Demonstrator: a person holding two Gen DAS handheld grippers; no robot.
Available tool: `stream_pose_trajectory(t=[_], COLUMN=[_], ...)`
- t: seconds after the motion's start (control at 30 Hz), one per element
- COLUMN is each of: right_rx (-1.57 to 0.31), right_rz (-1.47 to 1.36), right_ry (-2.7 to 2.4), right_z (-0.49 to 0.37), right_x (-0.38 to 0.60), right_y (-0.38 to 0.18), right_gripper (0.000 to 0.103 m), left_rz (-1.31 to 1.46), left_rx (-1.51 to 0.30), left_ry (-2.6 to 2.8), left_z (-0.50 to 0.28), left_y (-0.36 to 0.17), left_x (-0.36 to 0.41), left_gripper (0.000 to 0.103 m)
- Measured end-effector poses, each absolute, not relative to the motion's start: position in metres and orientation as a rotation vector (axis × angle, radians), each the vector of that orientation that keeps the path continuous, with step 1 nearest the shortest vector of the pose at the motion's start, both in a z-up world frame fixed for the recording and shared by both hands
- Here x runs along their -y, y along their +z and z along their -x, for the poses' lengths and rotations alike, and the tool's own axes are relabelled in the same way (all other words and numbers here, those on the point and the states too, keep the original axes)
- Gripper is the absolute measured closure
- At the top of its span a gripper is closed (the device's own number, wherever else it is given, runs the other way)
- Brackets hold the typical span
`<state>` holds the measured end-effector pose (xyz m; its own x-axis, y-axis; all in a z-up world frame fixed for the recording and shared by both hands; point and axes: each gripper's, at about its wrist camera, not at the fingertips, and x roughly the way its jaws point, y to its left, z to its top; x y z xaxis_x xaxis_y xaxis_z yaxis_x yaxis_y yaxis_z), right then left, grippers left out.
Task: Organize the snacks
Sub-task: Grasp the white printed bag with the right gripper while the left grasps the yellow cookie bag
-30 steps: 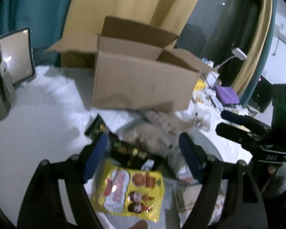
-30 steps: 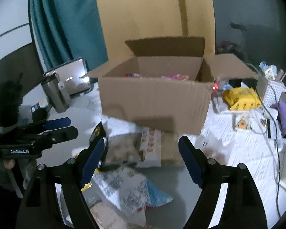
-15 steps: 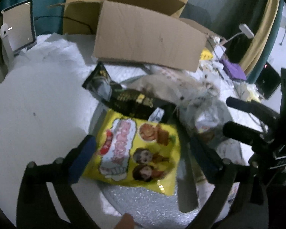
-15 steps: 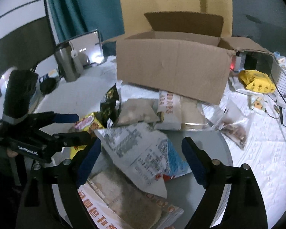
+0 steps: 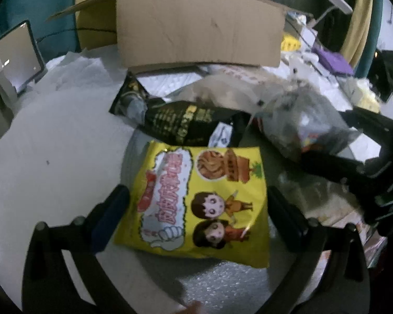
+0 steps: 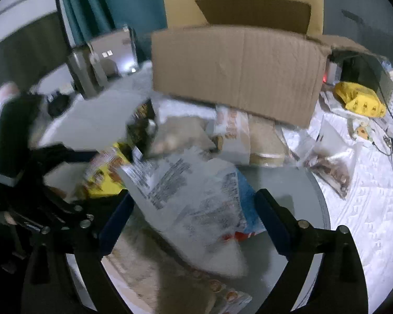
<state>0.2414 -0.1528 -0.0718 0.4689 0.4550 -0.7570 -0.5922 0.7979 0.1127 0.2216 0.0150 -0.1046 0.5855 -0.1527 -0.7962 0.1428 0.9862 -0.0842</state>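
**Two open grippers above a heap of snack bags**

Left wrist view: the left gripper [image 5: 196, 214] stands with its jaws wide apart, one finger on each side of a yellow snack bag [image 5: 199, 204] printed with cartoon children. The pads do not press on the bag; it lies flat on a round grey tray [image 5: 222, 285]. The right gripper's jaws have just been opening further. Just beyond the yellow bag lies a black bag [image 5: 180, 125] with gold print, and to the right a clear plastic bag [image 5: 301, 120]. A cardboard box [image 5: 199, 28] stands behind the heap on the white table [image 5: 52, 141].

Right wrist view: the right gripper [image 6: 194, 219] is likewise spread wide, with a white and blue bag [image 6: 196, 204] lying between its fingers, untouched by the pads. A pale bag [image 6: 157, 272] lies under it at the near edge. The yellow snack bag shows at left beside the left gripper, and the cardboard box stands at the back, its flaps open.
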Motion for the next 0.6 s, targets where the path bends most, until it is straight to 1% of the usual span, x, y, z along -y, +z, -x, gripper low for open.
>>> stream_pose_trajectory(t=[0.1, 0.17, 0.23, 0.27, 0.3, 0.4, 0.43, 0.5, 0.6], right_rx=[-0.873, -0.878, -0.875, -0.866, -0.854, -0.837, -0.834, -0.826, -0.812], right_rz=[0.163, 0.136, 0.104, 0.097, 0.095, 0.089, 0.090, 0.086, 0.093], right_ry=[0.638, 0.647, 0.666, 0.677, 0.687, 0.714, 0.719, 0.736, 0.756], right_z=[-0.241, -0.242, -0.243, -0.242, -0.241, -0.239, -0.239, -0.238, -0.235], right_x=[0.155, 0.159, 0.163, 0.165, 0.167, 0.169, 0.170, 0.172, 0.173], right_y=[-0.079, -0.079, -0.076, -0.074, -0.071, -0.065, -0.064, -0.062, -0.057], right_gripper=[0.008, 0.010, 0.016, 0.022, 0.029, 0.041, 0.043, 0.048, 0.051], left_rz=[0.027, 0.039, 0.039, 0.039, 0.034, 0.043, 0.047, 0.060, 0.081], left_rx=[-0.924, -0.914, -0.905, -0.901, -0.899, -0.894, -0.891, -0.890, -0.882], left_ry=[-0.184, -0.184, -0.182, -0.188, -0.186, -0.191, -0.193, -0.198, -0.207], left_z=[-0.221, -0.219, -0.218, -0.217, -0.216, -0.214, -0.213, -0.211, -0.208], left_y=[-0.104, -0.102, -0.100, -0.099, -0.098, -0.096, -0.094, -0.091, -0.086], left_x=[-0.018, -0.021, -0.022, -0.021, -0.021, -0.021, -0.021, -0.023, -0.024], left_gripper=[0.001, 0.007, 0.015, 0.018, 0.027, 0.032, 0.035, 0.037, 0.038])
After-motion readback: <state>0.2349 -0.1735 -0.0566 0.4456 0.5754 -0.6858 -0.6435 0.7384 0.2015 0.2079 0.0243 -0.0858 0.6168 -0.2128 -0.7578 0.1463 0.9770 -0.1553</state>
